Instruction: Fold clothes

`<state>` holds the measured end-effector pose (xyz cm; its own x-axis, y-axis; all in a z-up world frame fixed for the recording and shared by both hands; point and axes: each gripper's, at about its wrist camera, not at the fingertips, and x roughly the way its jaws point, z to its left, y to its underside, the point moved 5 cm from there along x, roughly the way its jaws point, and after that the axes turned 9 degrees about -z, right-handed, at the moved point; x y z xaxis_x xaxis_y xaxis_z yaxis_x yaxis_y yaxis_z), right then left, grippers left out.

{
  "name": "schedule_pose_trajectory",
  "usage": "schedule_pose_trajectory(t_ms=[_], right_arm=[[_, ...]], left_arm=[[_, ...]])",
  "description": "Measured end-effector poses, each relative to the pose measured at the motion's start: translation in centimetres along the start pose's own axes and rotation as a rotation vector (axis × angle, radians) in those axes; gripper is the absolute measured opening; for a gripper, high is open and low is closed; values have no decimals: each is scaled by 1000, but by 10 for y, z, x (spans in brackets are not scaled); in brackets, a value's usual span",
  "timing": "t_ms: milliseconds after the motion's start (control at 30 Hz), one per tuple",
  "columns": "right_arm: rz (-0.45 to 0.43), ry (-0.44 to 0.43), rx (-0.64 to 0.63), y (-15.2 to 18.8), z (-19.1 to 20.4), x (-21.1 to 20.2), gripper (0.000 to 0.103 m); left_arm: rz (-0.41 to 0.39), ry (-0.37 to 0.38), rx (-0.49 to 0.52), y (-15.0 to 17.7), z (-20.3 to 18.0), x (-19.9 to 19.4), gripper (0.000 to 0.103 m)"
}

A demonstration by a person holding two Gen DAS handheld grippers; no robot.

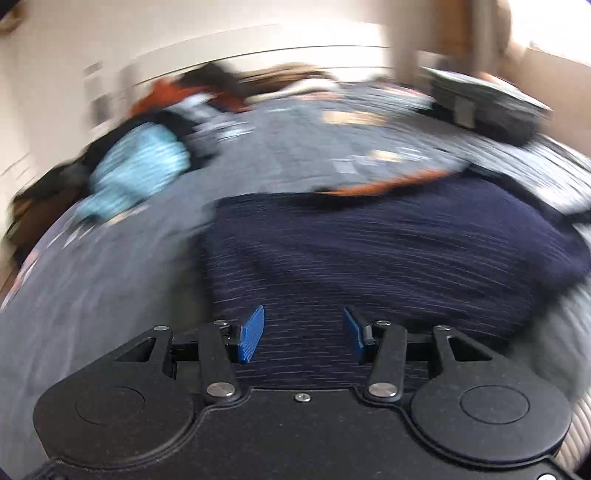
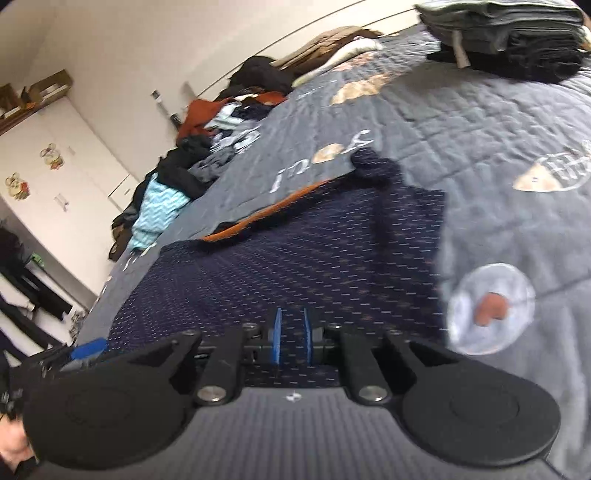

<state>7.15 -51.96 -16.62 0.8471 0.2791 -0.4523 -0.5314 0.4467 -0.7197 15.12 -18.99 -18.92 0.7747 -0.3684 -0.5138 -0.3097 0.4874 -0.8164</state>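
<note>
Navy garment of dotted knit fabric with an orange-lined collar (image 1: 369, 258) lies spread flat on the grey quilted bedspread printed with pale motifs (image 1: 288, 147), directly beneath and ahead of both tools. In the left wrist view, the left gripper (image 1: 303, 338) hovers over the near part of the cloth, its blue pads standing wide apart with only fabric showing between them; that view is heavily motion-blurred. In the right wrist view, the right gripper (image 2: 293, 339) has its blue pads drawn narrow, a thin strip of the navy cloth showing in the gap; whether they pinch it I cannot tell. This view is tilted. Beyond the garment's collar and to the left sits a loose heap of unfolded clothes, light blue, rust and black (image 2: 177, 181). Far ahead to the right rests a neat stack of folded dark and grey clothes (image 2: 509, 33). White cupboard doors (image 2: 55, 166) stand far left
</note>
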Motion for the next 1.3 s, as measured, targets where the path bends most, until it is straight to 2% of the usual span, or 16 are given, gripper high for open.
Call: schedule_pose_trajectory(t_ms=[167, 233, 300, 500, 567, 667, 700, 733, 833, 900, 967, 1133, 1300], right_arm=[[29, 13, -17, 6, 12, 22, 17], [26, 9, -20, 6, 17, 25, 17], [26, 3, -25, 7, 22, 27, 17], [38, 8, -33, 9, 25, 31, 18], [41, 13, -31, 10, 23, 31, 18], [43, 17, -28, 10, 21, 32, 18], [44, 17, -27, 10, 21, 32, 18], [44, 17, -26, 10, 21, 32, 18], [47, 19, -21, 11, 20, 33, 18], [48, 18, -21, 11, 20, 33, 18], [48, 17, -20, 10, 21, 32, 18], [32, 14, -7, 7, 19, 28, 18], [22, 24, 4, 4, 16, 26, 18]], left_arm=[[31, -116, -150, 8, 53, 5, 46], [4, -156, -89, 6, 52, 4, 39], [-48, -193, -74, 2, 53, -5, 39], [-33, -92, -104, 1, 43, 5, 39], [13, -118, -64, 6, 38, 16, 39], [58, -135, -89, 15, 41, 21, 39], [71, -138, -101, 18, 41, 23, 35], [76, -138, -111, 19, 42, 23, 25], [94, -132, -206, 23, 56, 23, 9], [96, -121, -296, 22, 69, 22, 5], [80, -110, -383, 21, 79, 17, 4], [13, -124, -520, 13, 107, -8, 4], [92, -95, -514, 19, 107, 2, 6]])
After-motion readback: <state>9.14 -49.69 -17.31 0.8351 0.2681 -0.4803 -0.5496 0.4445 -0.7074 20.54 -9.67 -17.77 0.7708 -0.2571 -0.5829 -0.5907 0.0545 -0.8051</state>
